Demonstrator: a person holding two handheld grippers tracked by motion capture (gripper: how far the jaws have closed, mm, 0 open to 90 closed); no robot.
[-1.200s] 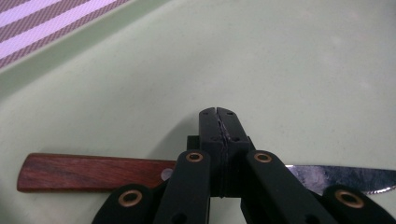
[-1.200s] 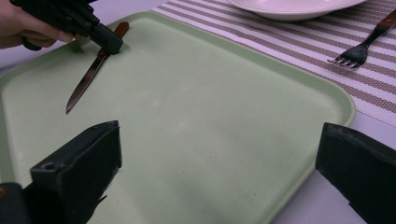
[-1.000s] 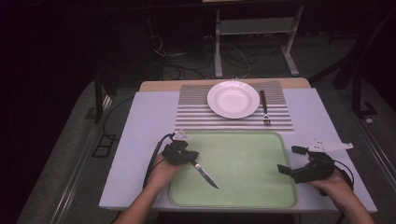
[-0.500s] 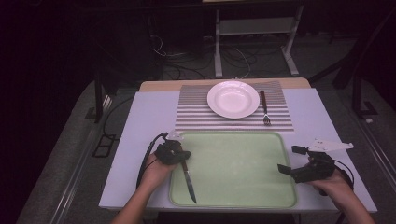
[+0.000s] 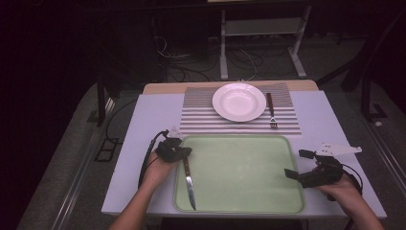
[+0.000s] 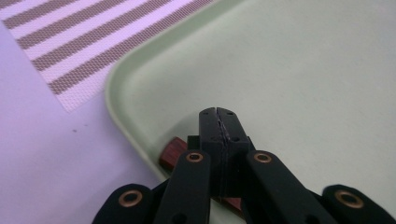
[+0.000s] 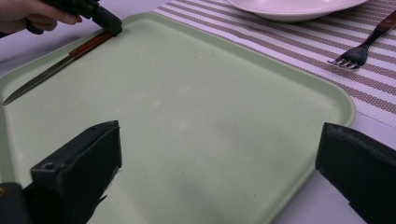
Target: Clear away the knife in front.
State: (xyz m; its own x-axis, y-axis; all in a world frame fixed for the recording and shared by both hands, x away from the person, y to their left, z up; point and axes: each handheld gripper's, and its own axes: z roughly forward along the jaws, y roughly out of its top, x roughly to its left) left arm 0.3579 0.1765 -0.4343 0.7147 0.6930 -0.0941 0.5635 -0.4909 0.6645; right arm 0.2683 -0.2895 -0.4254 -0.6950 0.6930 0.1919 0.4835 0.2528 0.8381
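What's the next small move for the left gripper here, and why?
Probably lift the knife off the tray and carry it toward the placemat. The left gripper is shut on its wooden handle, the blade lies along the tray's left edge, and the spot left of the plate is bare while the fork sits on its right.

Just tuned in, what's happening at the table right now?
The left gripper is shut on the wooden handle of a knife that lies along the left side of the green tray, blade toward the person. The right gripper is open at the tray's right edge. A plate and a fork sit on the striped placemat.
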